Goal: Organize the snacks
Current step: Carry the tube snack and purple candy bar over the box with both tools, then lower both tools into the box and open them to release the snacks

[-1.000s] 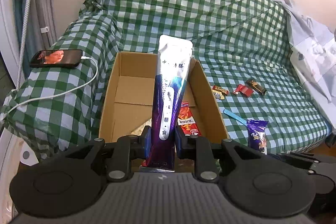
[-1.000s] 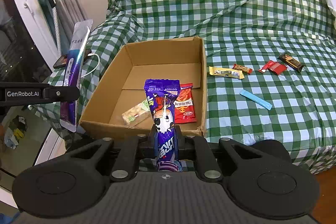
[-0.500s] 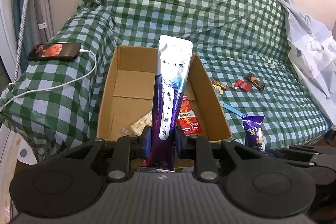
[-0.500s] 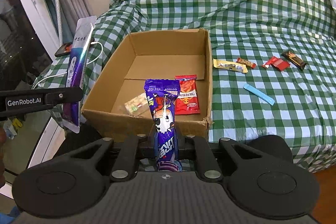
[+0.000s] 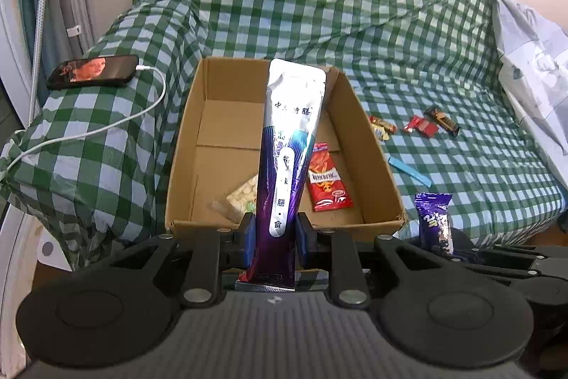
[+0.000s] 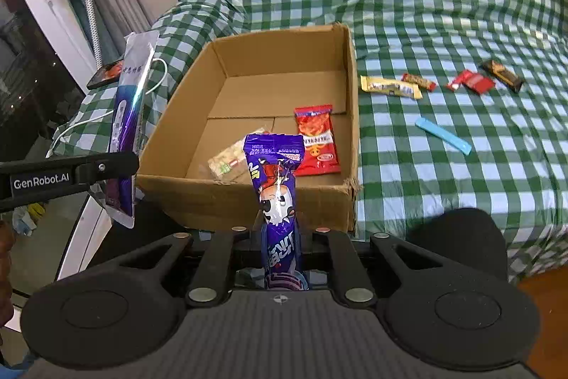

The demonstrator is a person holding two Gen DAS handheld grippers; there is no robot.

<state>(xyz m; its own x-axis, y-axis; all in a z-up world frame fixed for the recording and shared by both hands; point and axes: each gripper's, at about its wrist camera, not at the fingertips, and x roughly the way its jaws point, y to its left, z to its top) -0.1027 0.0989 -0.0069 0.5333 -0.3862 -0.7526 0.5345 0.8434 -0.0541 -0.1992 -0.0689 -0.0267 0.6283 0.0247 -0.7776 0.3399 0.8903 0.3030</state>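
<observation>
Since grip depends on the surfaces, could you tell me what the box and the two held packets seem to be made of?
Box: corrugated cardboard, matte brown, with a frayed corner. Silver-and-purple pouch: probably metallised plastic film, glossy, with mirror-like reflections. Purple snack packet: thin printed plastic wrap, shiny and crinkled, with a crimped top seam.

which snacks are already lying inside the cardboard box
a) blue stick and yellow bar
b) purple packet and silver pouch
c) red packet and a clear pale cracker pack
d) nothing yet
c: the red packet and the clear pale cracker pack lie on the floor of the cardboard box.
</observation>
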